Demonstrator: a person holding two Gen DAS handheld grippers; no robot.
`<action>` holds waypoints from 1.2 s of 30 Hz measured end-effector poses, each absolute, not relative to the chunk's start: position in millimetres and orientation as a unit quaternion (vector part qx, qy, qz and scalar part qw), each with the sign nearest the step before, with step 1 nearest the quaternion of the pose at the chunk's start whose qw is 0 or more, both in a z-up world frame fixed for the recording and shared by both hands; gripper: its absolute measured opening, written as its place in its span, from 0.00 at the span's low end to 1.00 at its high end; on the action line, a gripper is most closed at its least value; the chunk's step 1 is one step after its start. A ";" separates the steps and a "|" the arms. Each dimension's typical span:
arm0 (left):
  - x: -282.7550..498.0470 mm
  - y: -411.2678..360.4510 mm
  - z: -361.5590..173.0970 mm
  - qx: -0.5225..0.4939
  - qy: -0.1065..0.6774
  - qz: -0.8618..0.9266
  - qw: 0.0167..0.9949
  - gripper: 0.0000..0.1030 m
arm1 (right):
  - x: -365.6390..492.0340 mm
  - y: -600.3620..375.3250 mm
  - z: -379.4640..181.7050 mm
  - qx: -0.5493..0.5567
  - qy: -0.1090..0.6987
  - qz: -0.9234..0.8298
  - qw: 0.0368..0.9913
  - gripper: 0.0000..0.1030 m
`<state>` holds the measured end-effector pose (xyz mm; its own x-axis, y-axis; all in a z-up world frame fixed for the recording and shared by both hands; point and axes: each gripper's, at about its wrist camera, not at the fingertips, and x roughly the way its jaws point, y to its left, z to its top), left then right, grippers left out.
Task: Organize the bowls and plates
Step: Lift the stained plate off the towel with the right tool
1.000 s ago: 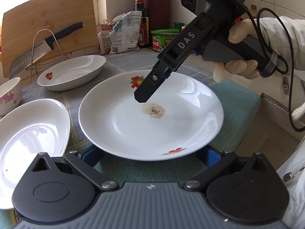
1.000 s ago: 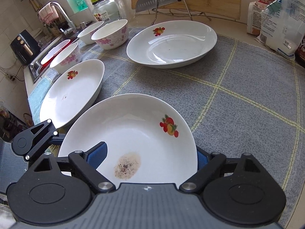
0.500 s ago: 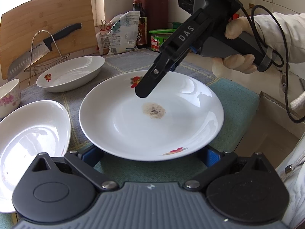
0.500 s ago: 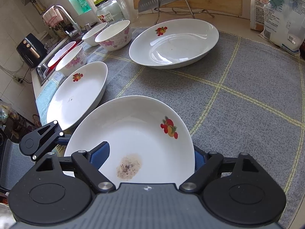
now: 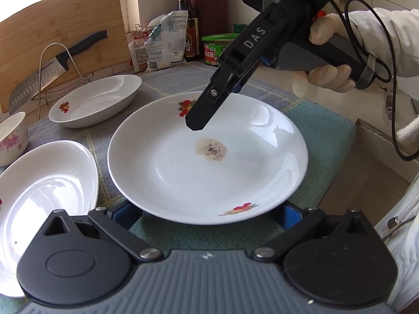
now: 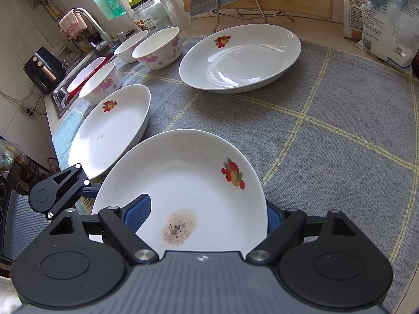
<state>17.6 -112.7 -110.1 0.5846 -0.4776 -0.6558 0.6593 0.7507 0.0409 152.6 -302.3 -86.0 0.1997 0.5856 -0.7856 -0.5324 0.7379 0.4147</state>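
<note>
You are early in the job, judging by the layout: nothing is stacked. Three plates lie apart on the grey-matted surface (image 6: 340,130), and three bowls stand singly at the upper left of the right wrist view: one (image 6: 100,83) by the sink and two (image 6: 157,49) (image 6: 128,44) side by side behind it. The stained plate (image 5: 183,183) fills the middle of the left wrist view, close in front of both cameras at the near edge of the surface, over the teal cloth. Whether it rests on the cloth or on your fingers, the pictures do not show. Your left gripper (image 5: 207,210) is spread wide, its blue pads showing just under the near rim at either side, gripping nothing. Your right gripper (image 6: 205,212) is likewise released, one pad over the plate's inside and the other outside the rim, so the rim runs between them unpinched. The plate is round, so it has no long axis; it sits open side up and about level, with the brown stain near its centre and a fruit print at the far and the near rim. What is left is nearly everything: this plate, the one at lower left (image 5: 44,183) and the one at upper left (image 5: 97,99) need bringing together, and the bowls need nesting.
</note>
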 end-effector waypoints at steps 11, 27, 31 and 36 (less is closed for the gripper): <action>24.5 -117.4 -96.4 0.142 0.323 -0.338 0.873 0.99 | 149.8 -317.9 -72.4 0.030 0.507 0.353 0.786 0.88; 69.5 -162.5 -95.1 0.150 0.316 -0.377 0.858 0.99 | 165.9 -374.6 -60.4 0.031 0.488 0.313 0.814 0.88; 82.0 -174.9 -96.0 0.152 0.315 -0.385 0.854 0.99 | 174.5 -387.3 -61.8 0.033 0.487 0.303 0.818 0.88; 93.7 -190.9 -100.0 0.151 0.321 -0.388 0.851 0.99 | 186.2 -399.7 -65.3 0.032 0.486 0.294 0.822 0.88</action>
<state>93.7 -190.9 -100.0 0.4936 -0.5637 -0.6623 0.7567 0.6537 0.0076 186.2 -399.7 -65.3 0.3541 0.5150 -0.7806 -0.4528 0.8248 0.3388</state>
